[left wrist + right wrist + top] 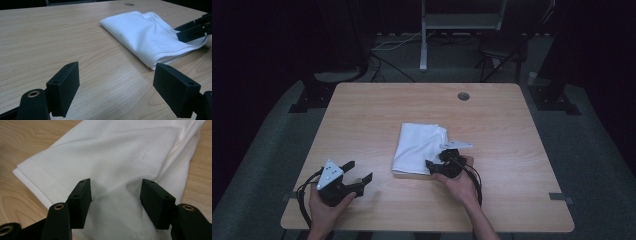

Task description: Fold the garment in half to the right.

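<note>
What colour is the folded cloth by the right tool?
White, plain, with stitched hems; the folded cloth shows best in the right gripper view.

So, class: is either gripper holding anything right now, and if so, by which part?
Nothing is held. The right gripper has its fingers open over the folded white cloth, near its right edge; the left gripper is open above the bare table.

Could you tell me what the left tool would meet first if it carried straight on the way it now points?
Most likely the folded white cloth. The left tool points across bare table with open jaws, and the cloth's near folded corner lies ahead and to the right; depth is unclear, so it might just graze that corner.
</note>
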### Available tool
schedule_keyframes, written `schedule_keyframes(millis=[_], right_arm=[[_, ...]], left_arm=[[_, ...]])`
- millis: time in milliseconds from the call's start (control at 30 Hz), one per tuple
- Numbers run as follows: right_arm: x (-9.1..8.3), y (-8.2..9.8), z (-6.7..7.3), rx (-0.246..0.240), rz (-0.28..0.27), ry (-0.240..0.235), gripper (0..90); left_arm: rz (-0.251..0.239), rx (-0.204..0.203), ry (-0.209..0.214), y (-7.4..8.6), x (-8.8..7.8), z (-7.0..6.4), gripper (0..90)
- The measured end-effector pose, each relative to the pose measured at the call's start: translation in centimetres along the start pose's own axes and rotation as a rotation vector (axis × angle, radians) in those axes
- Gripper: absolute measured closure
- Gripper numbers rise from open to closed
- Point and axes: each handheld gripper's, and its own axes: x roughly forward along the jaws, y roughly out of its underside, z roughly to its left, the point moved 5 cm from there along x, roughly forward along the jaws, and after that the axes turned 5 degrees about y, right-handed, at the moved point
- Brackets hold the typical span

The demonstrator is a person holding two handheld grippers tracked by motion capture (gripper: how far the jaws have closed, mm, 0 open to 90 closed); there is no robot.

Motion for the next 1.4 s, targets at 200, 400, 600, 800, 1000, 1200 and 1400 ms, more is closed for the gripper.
schedule_keyframes(millis=[200, 400, 600, 800, 1000, 1200, 1400], right_arm=[[-0.9, -0.6, -0.6, -0.055, -0.038, -0.014, 30.2], [-2.2, -1.8, -2.2, -0.048, -0.110, 0.010, 21.9], [-3.7, -2.3, -3.3, -0.046, -0.172, 0.003, 16.4], [-5.1, -2.2, -3.9, -0.051, -0.202, -0.007, 13.5], [-6.4, -1.5, -4.3, -0.059, -0.222, -0.004, 13.2], [-7.7, -1.0, -4.5, -0.078, -0.240, 0.003, 13.2], [-8.8, -0.3, -4.7, -0.083, -0.257, 0.001, 13.1]], left_arm=[[0.001, -0.001, 0.001, 0.0, 0.0, 0.0, 21.3], [-0.002, 0.004, -0.003, 0.0, 0.0, 0.0, 21.3], [-0.004, 0.004, -0.006, 0.0, -0.1, 0.0, 21.3], [-0.007, 0.009, -0.009, 0.0, -0.1, -0.2, 21.3], [-0.013, 0.000, -0.010, 0.0, -0.1, -0.1, 21.3], [-0.013, 0.002, -0.011, 0.0, -0.1, -0.1, 21.3], [-0.013, 0.002, -0.013, 0.0, -0.1, -0.1, 21.3]])
